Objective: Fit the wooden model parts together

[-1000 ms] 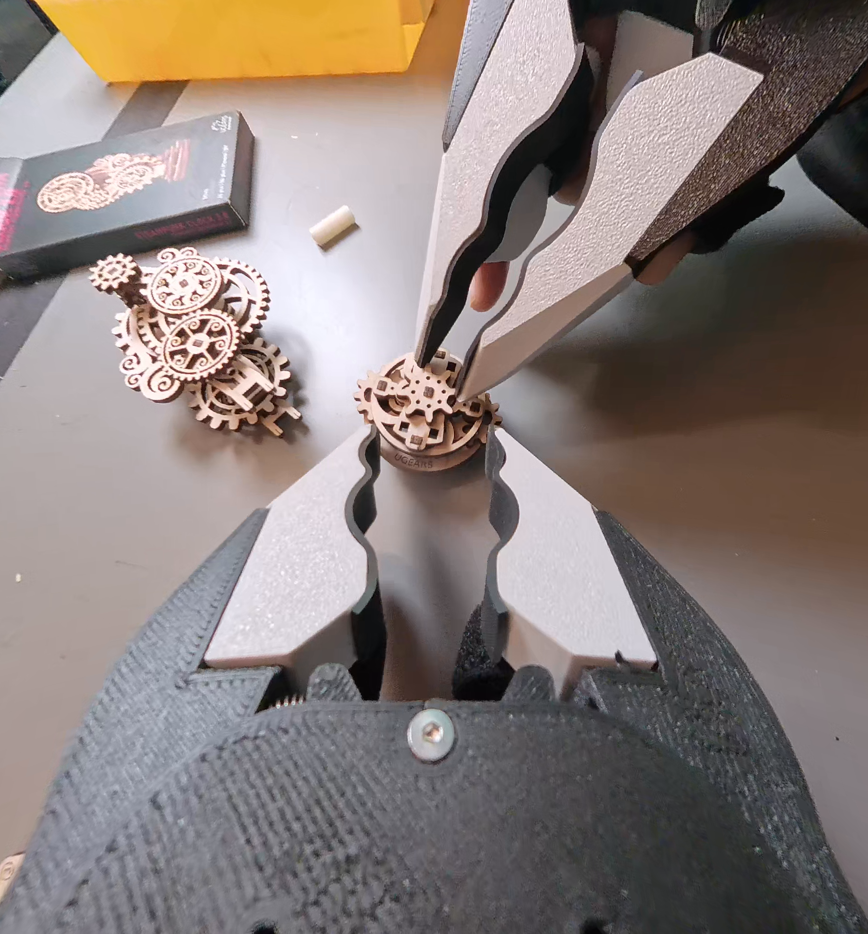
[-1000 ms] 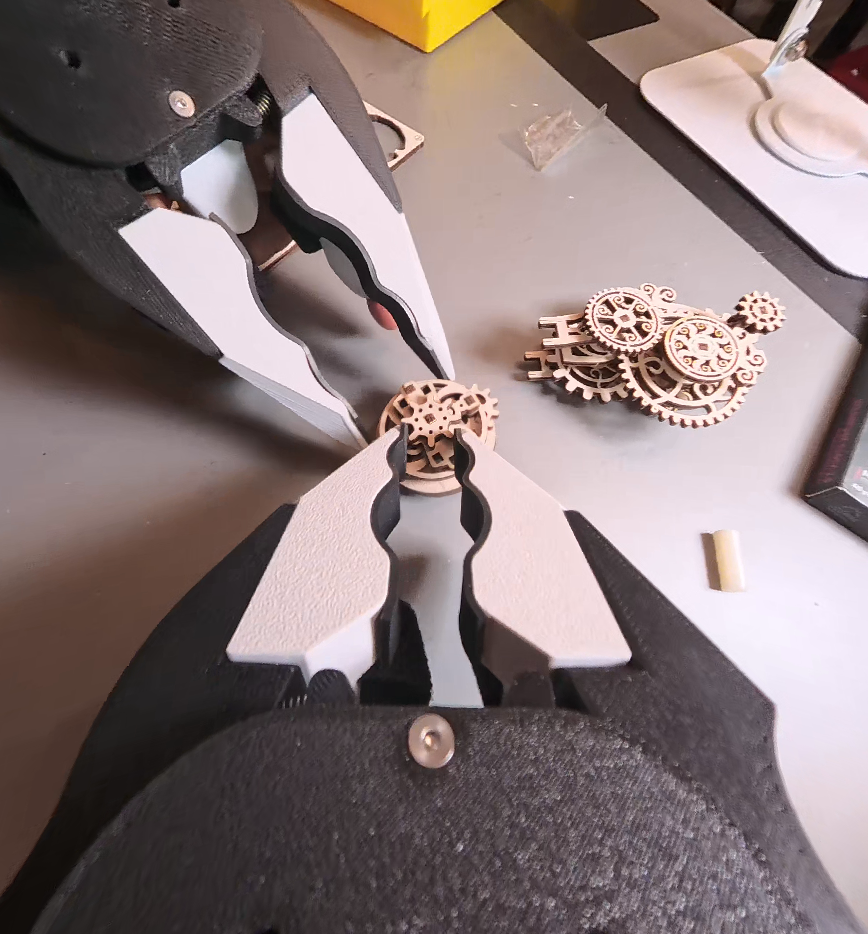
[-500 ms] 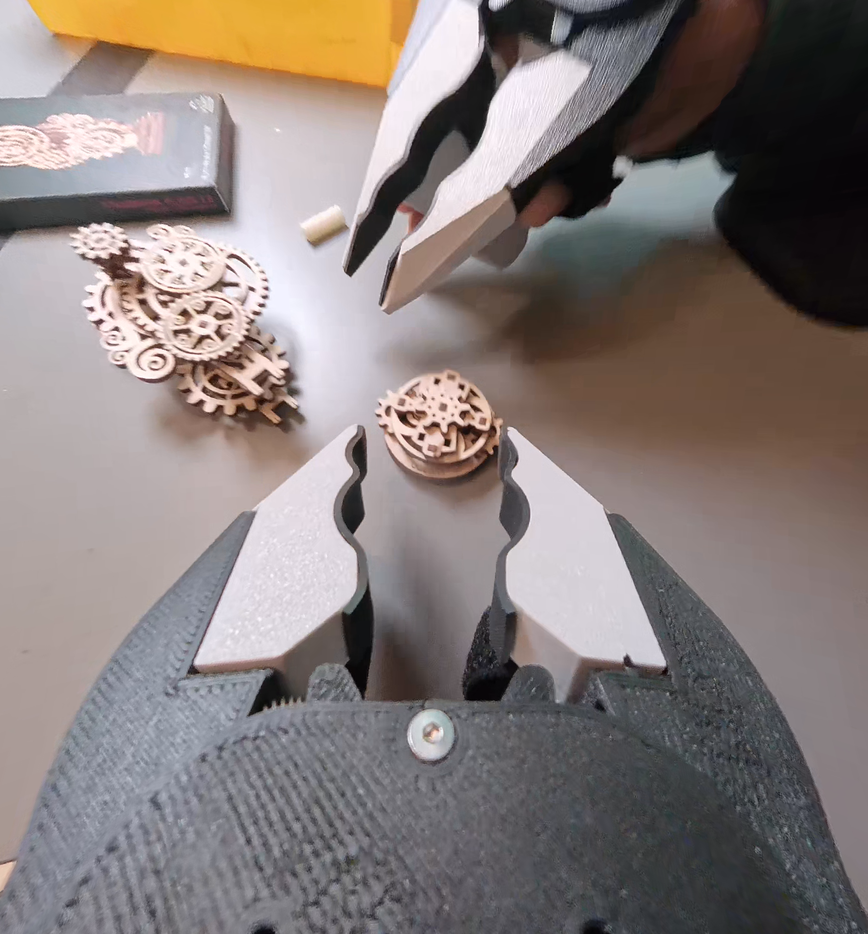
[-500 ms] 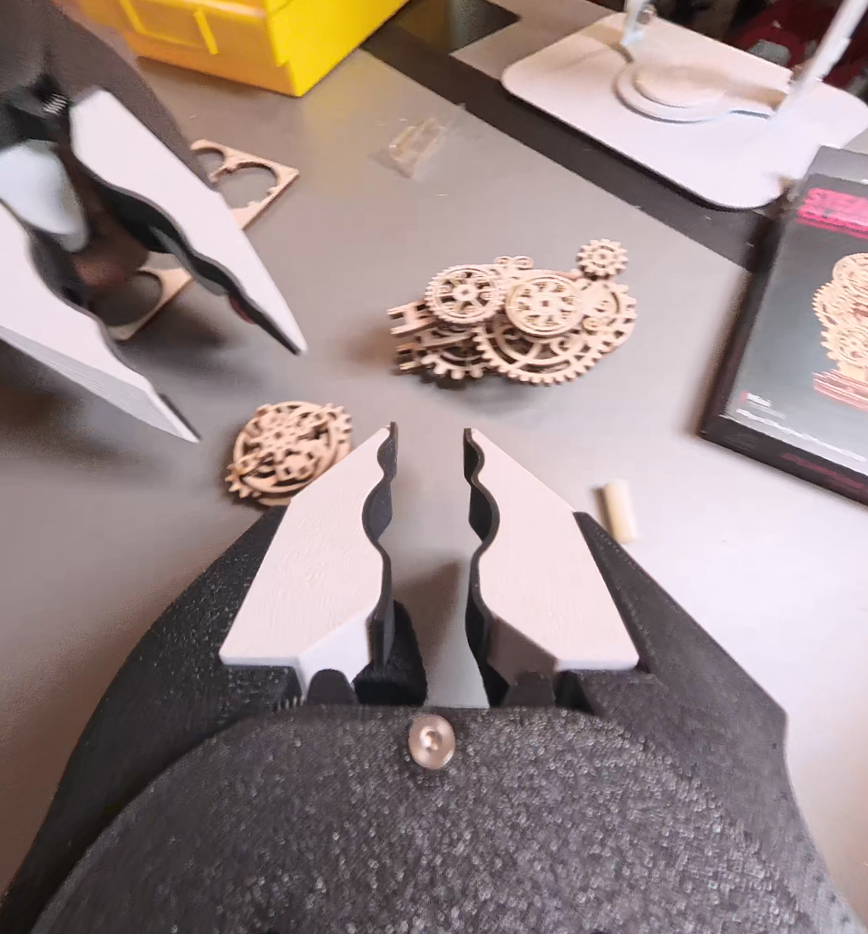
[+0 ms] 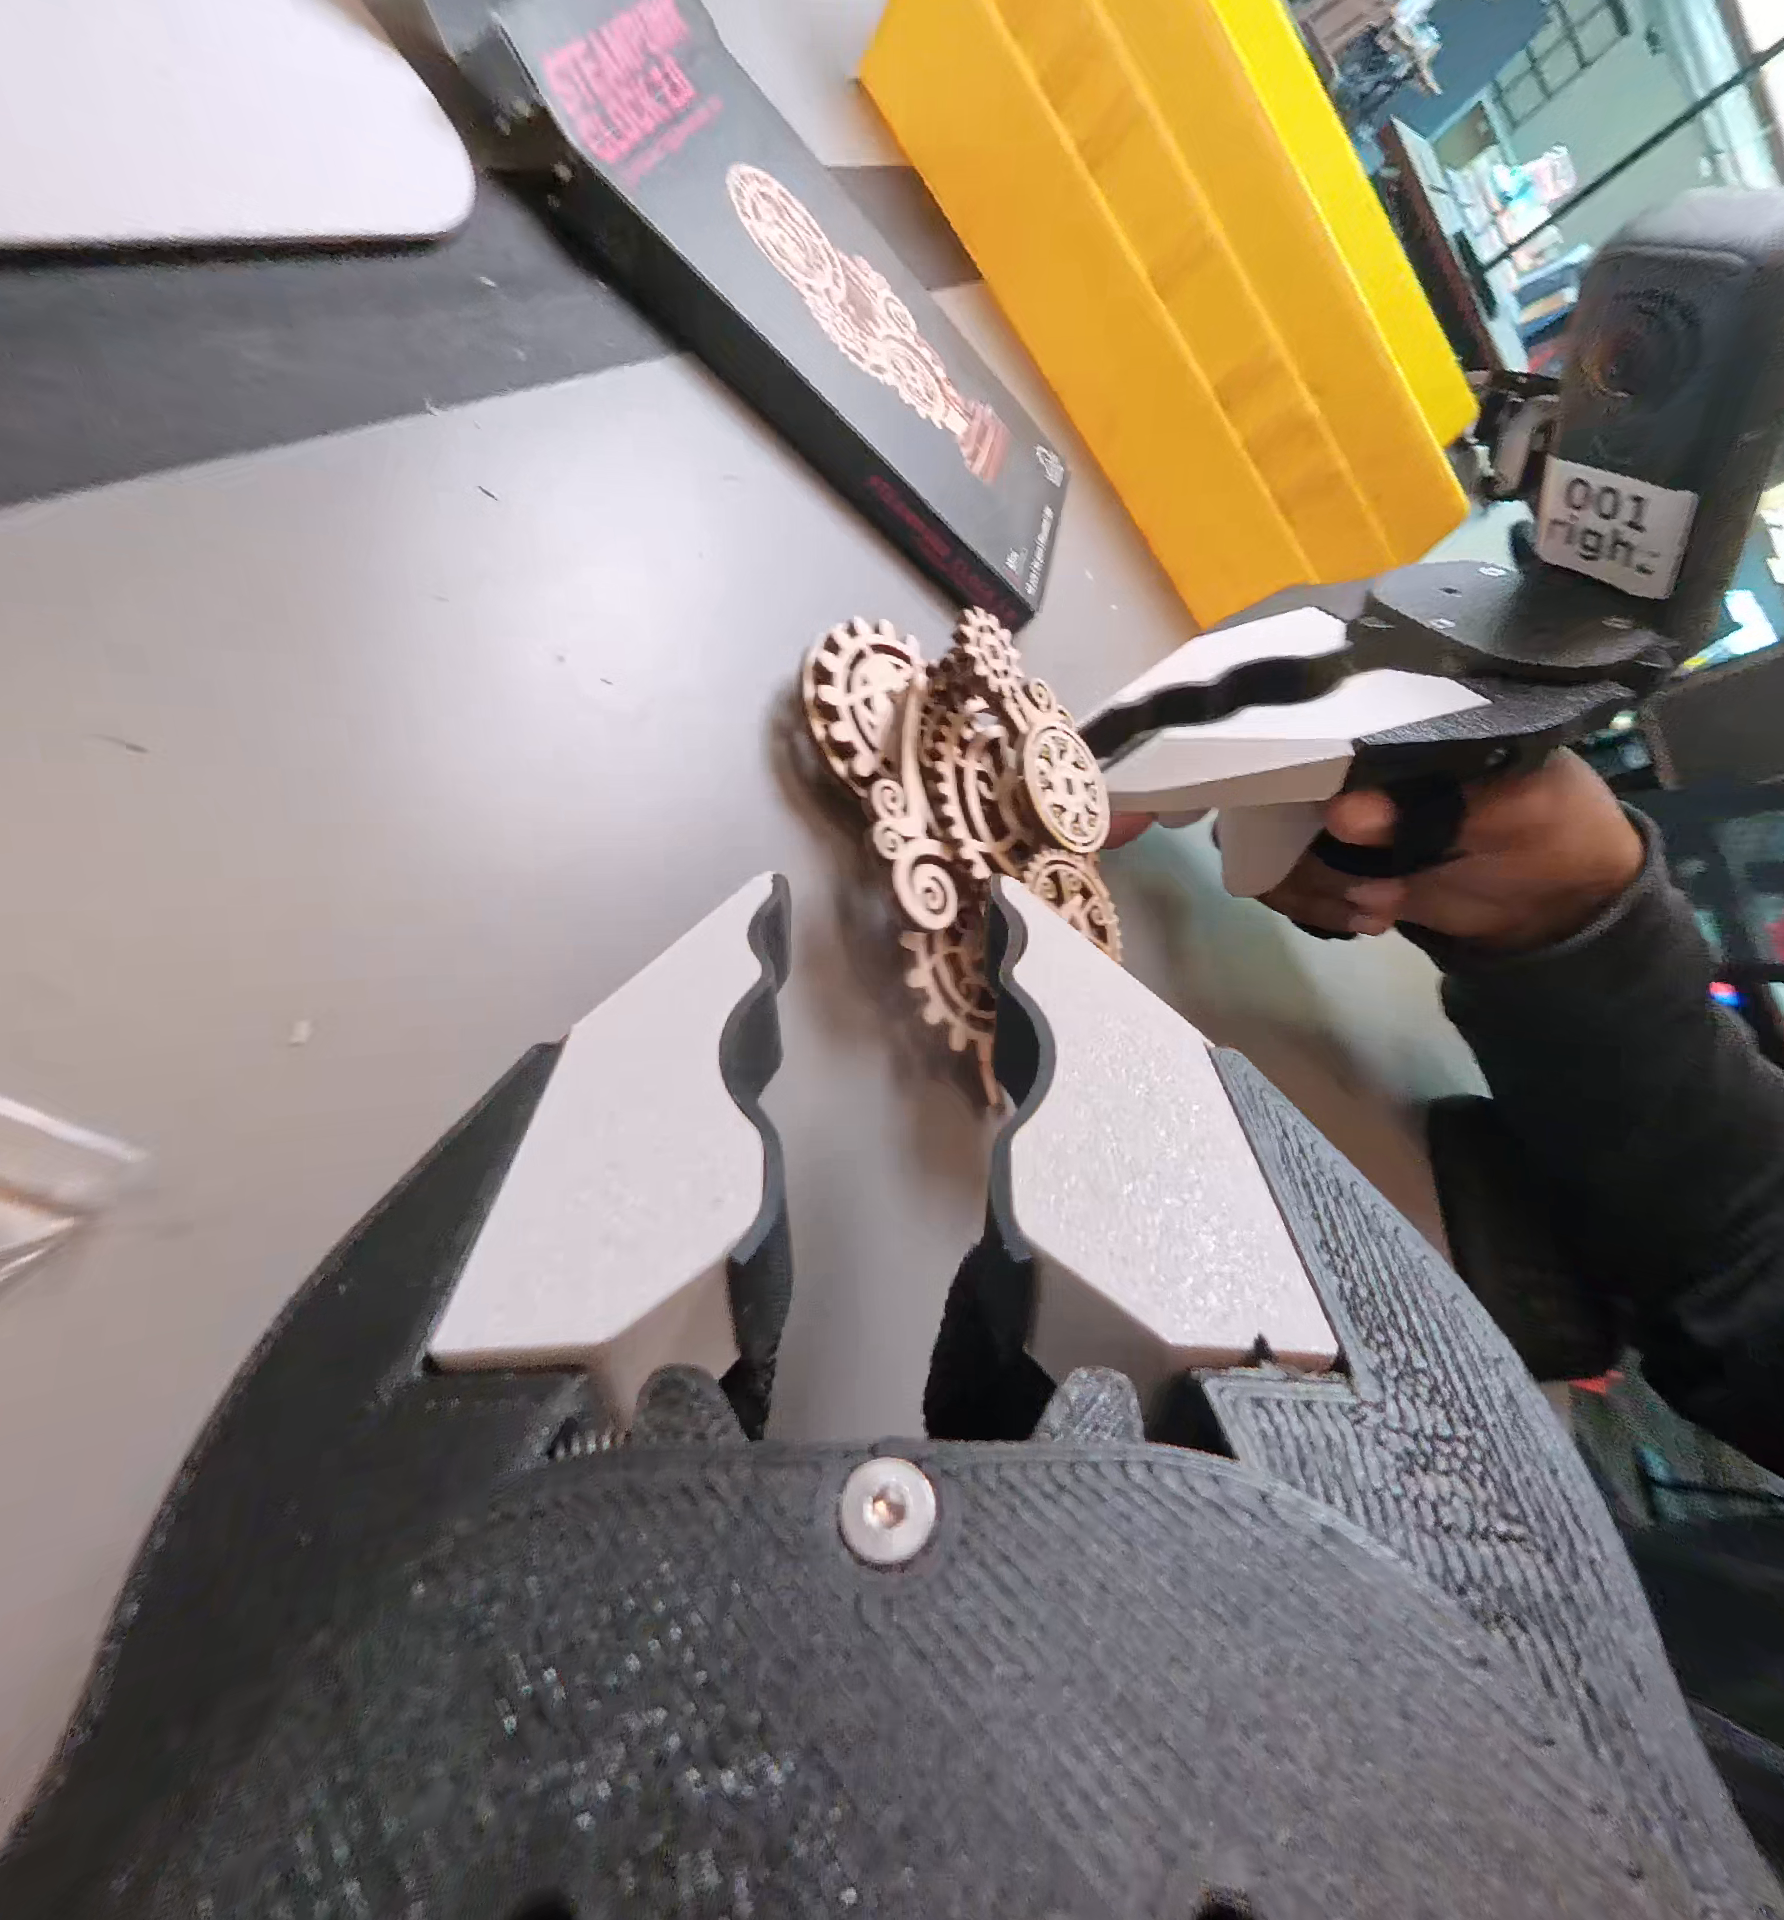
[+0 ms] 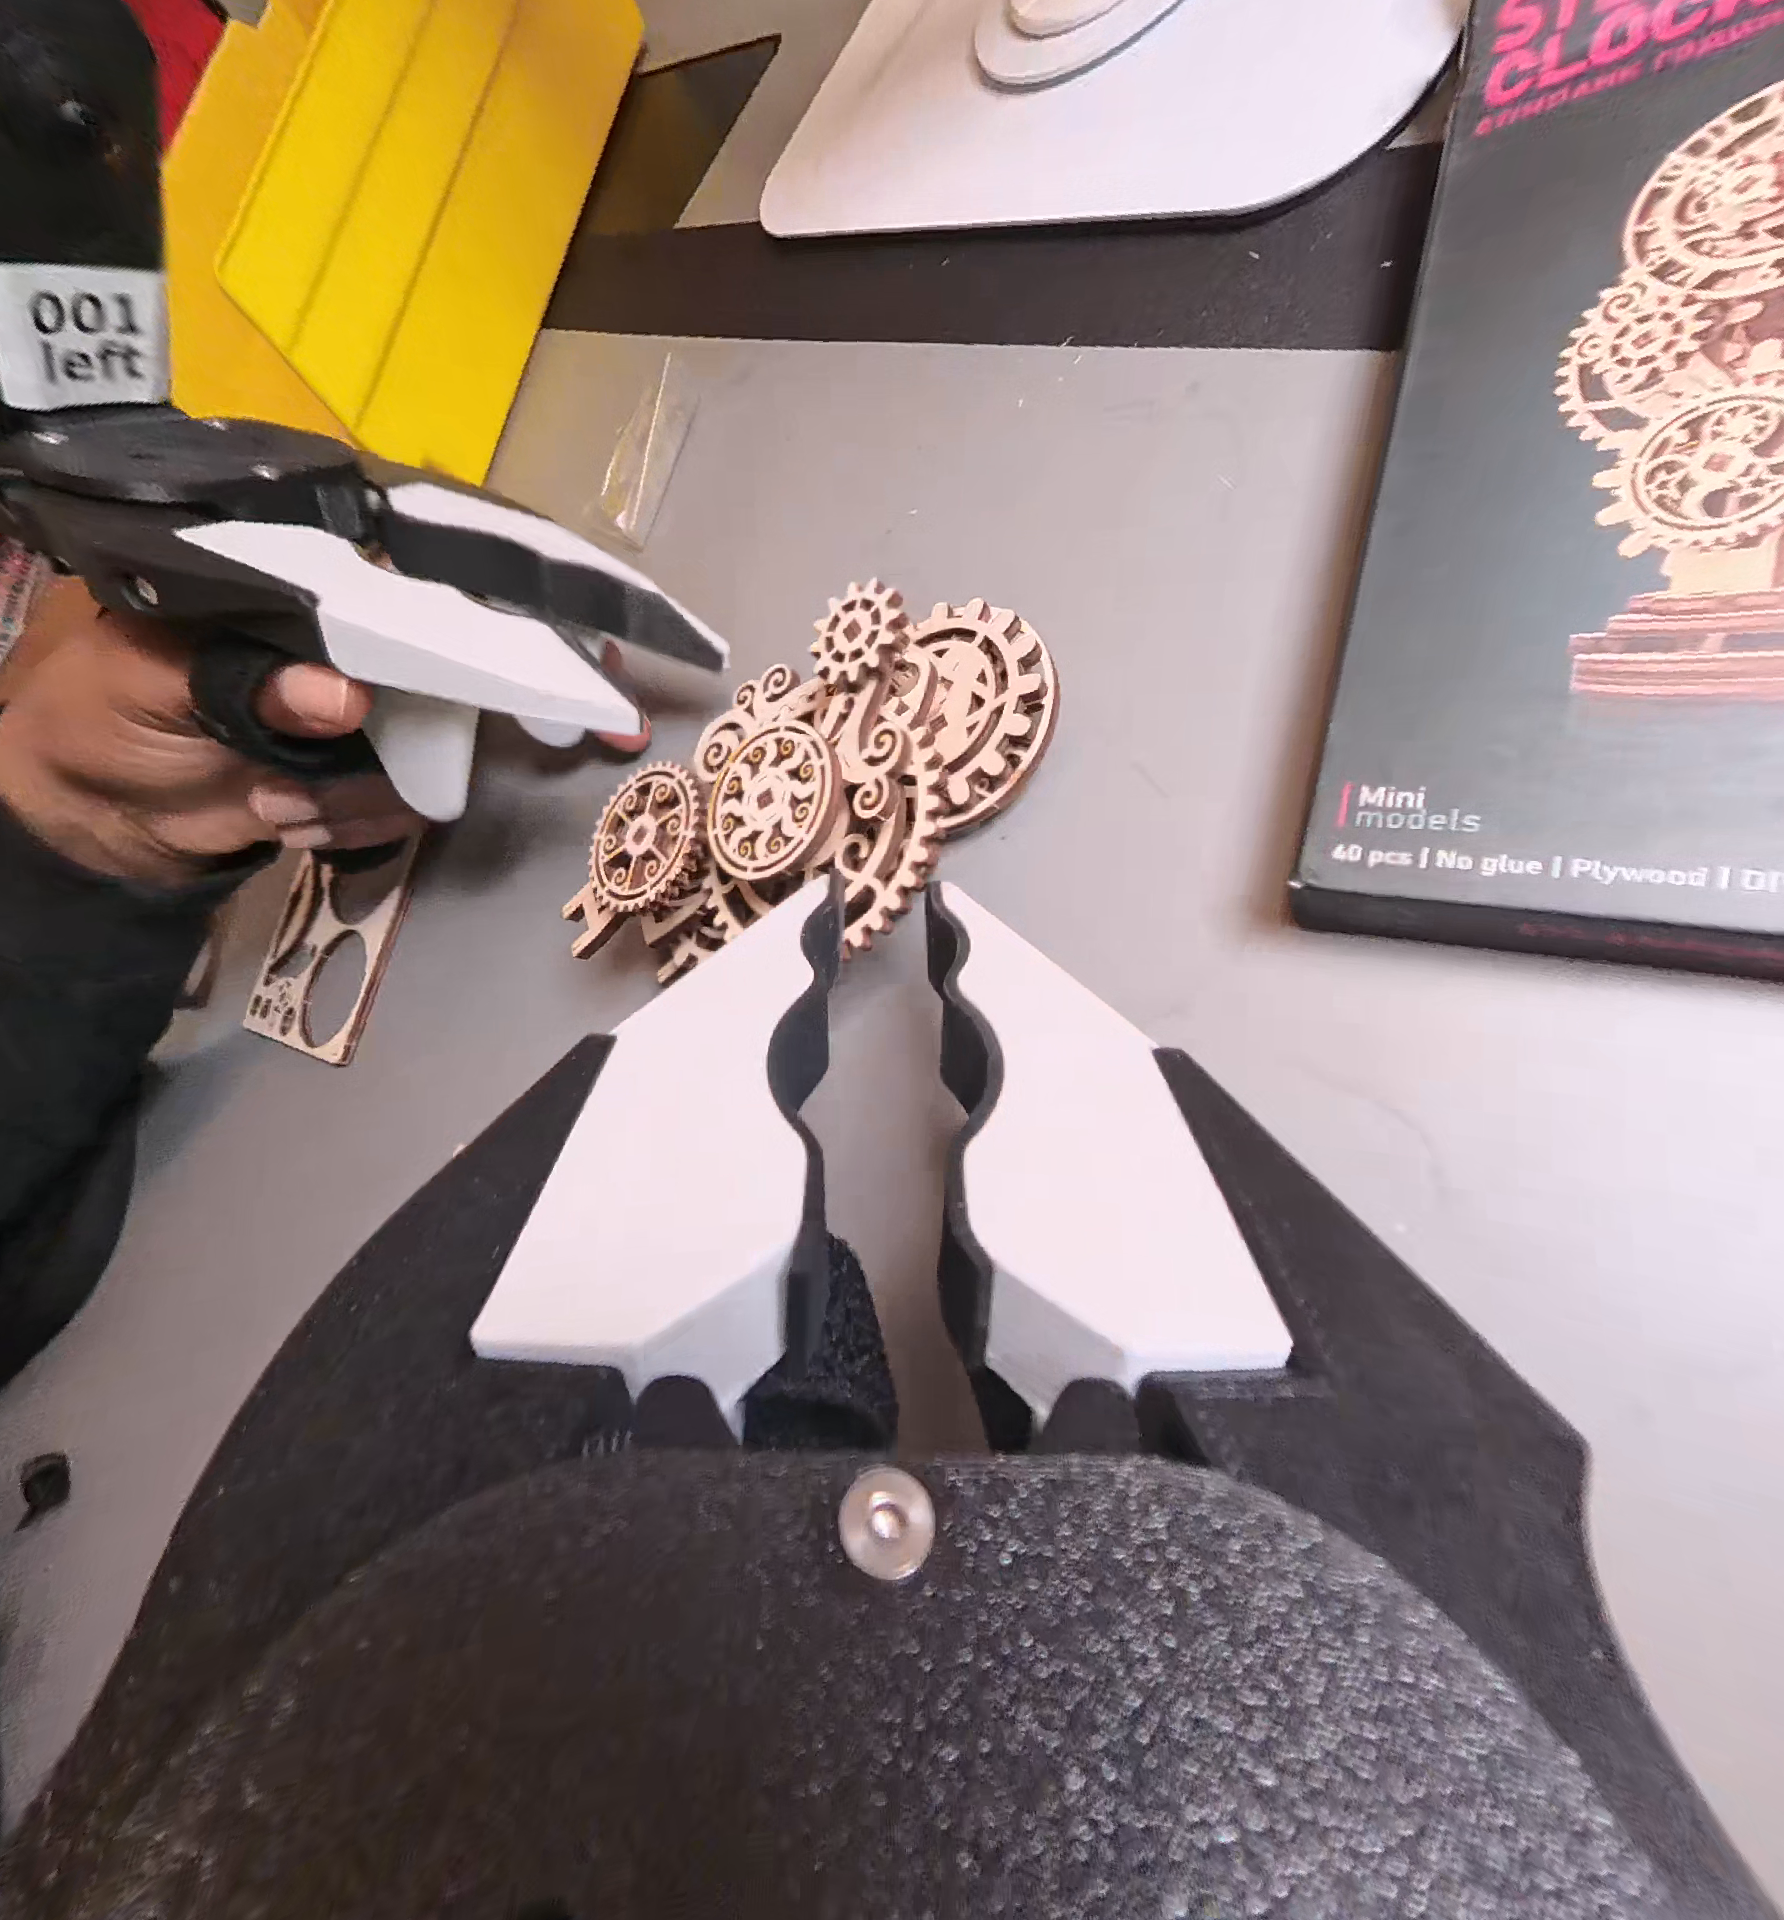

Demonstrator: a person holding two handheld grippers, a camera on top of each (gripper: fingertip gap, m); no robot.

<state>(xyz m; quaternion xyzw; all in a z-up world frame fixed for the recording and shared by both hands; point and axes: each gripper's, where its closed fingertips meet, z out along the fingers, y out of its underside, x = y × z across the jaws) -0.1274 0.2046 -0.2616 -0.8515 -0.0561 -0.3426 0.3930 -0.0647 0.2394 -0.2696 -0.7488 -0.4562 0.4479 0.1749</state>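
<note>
A wooden gear assembly (image 5: 955, 790) of several meshed cogs and scrollwork lies on the grey table (image 5: 348, 727). My left gripper (image 5: 888, 894) is open and empty. Its tips are at the assembly's near edge, and its right finger (image 5: 1106, 1101) hides the lowest cog. My right gripper (image 6: 880, 888) is narrowly open, with the rim of the big cog (image 6: 888, 894) just ahead of its tips and no pad pressing on it. In the left wrist view the right gripper (image 5: 1106, 769) points at the assembly's round disc. In the right wrist view the left gripper (image 6: 675, 675) hovers by the assembly (image 6: 826, 769).
A black model box (image 5: 794, 301) (image 6: 1646, 468) lies beyond the assembly. A yellow bin (image 5: 1158, 291) (image 6: 400, 208) and a white pad (image 6: 1075, 114) stand at the back. An emptied wooden parts sheet (image 6: 332, 966) and a clear plastic bag (image 6: 649, 447) lie at the left. The grippers' ends are close to 8 cm from one another.
Both grippers let go of the small round gear part and moved over to the large gear assembly. Their jaws widened, then narrowed. The small part has left both views.
</note>
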